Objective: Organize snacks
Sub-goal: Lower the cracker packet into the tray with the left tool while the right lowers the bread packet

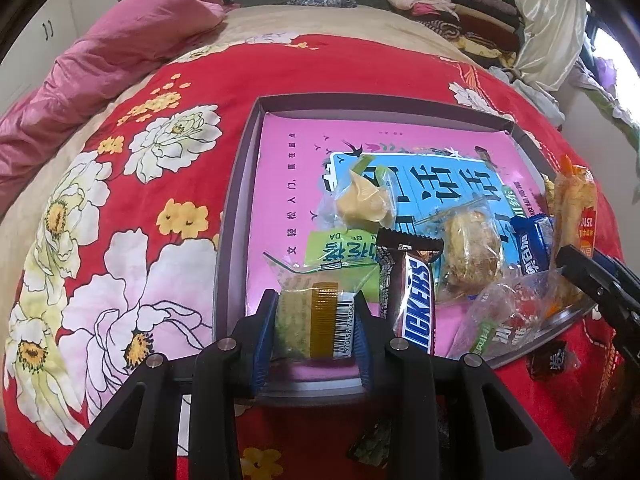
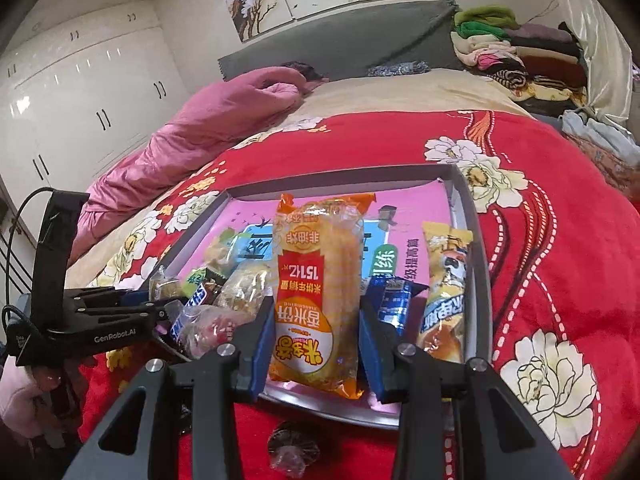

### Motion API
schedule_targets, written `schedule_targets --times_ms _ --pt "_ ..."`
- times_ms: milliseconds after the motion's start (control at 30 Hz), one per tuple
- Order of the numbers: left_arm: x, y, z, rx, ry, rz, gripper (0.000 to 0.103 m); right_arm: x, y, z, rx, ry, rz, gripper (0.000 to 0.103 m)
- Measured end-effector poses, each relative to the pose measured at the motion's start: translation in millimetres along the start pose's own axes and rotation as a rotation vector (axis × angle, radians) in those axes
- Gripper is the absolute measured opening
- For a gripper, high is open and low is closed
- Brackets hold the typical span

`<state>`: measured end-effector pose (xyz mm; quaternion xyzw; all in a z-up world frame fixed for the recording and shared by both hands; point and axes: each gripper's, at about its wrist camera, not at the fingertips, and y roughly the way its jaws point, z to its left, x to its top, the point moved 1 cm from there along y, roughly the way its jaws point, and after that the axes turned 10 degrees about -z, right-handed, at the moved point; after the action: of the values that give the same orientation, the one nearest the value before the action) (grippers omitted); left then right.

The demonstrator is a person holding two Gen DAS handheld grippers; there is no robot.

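Observation:
A shallow grey box (image 1: 236,184) with a pink printed floor lies on the red flowered bedspread. In it lie a Snickers bar (image 1: 414,300), a yellow pastry in clear wrap (image 1: 366,202), a brown pastry (image 1: 472,252), a blue packet (image 1: 530,246) and others. My left gripper (image 1: 314,326) is shut on a small clear-wrapped green cake (image 1: 308,320) over the box's near edge. My right gripper (image 2: 316,344) is shut on a tall orange rice-cracker packet (image 2: 316,292), held upright over the box (image 2: 468,208). A yellow snack bag (image 2: 444,292) lies at its right.
A dark wrapped candy (image 2: 294,450) lies on the bedspread in front of the box; another dark candy (image 1: 554,360) lies at the box's right corner. A pink quilt (image 1: 120,48) is heaped at the left. Folded clothes (image 2: 516,56) are stacked at the far right.

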<state>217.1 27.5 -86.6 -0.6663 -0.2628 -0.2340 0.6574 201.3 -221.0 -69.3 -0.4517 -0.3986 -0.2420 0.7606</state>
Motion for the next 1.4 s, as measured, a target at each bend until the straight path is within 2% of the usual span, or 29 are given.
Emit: schedule_targets --times_ms 467,967,1400 --pt "0 -1 -1 -0.004 0.003 0.002 0.037 -1 -1 -8 0.014 0.034 0.007 0.04" --pt "1 -2 -3 -0.006 0.006 -0.003 0.037 2 -6 -22 -0.012 0.092 -0.011 0.04" --pt "1 -5 -4 -0.011 0.007 -0.006 0.037 2 -7 -29 -0.041 0.113 -0.022 0.045"
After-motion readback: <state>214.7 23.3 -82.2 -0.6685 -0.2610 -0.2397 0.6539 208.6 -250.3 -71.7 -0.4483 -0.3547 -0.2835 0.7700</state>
